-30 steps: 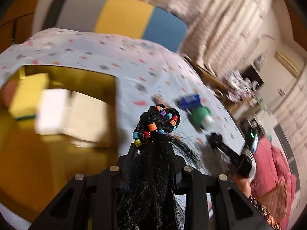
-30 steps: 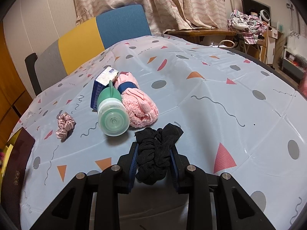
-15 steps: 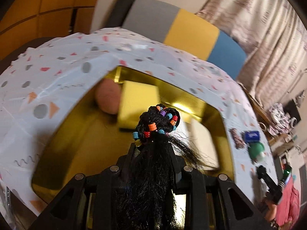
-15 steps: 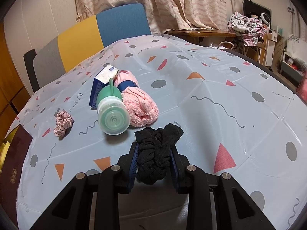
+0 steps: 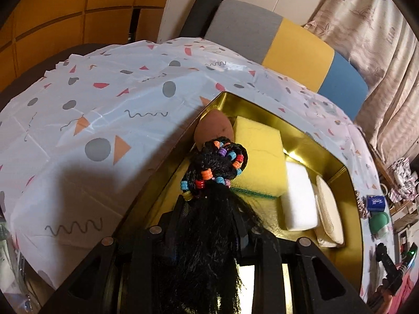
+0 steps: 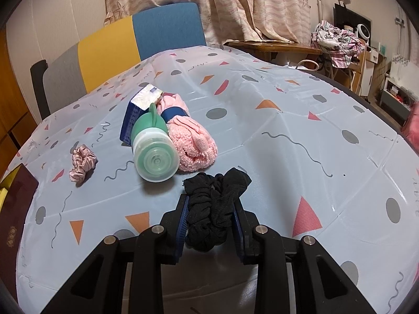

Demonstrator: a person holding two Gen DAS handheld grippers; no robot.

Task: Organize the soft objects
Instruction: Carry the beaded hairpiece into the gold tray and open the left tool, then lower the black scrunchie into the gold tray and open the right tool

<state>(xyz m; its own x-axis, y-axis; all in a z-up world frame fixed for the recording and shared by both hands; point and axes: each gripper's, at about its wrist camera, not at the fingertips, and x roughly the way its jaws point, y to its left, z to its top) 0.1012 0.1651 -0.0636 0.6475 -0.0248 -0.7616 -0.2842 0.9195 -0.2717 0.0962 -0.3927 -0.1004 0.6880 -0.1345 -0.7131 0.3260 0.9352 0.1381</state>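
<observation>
Tabletop (image 6: 288,136) lay under a pale cloth with coloured shapes, a grey, yellow and blue chair (image 6: 125,52) and curtains behind. Left to right sat a gold tray (image 5: 309,144) with sponges, a pink scrunchie (image 6: 82,162), a green bottle (image 6: 154,154) and a pink towel (image 6: 193,141). The left gripper (image 5: 209,217), tilted down over the tray, pinched a beaded black hair tie (image 5: 217,167), its jaws just easing apart. The right gripper (image 6: 210,217) pinched a black scrunchie (image 6: 212,204) above the cloth.
</observation>
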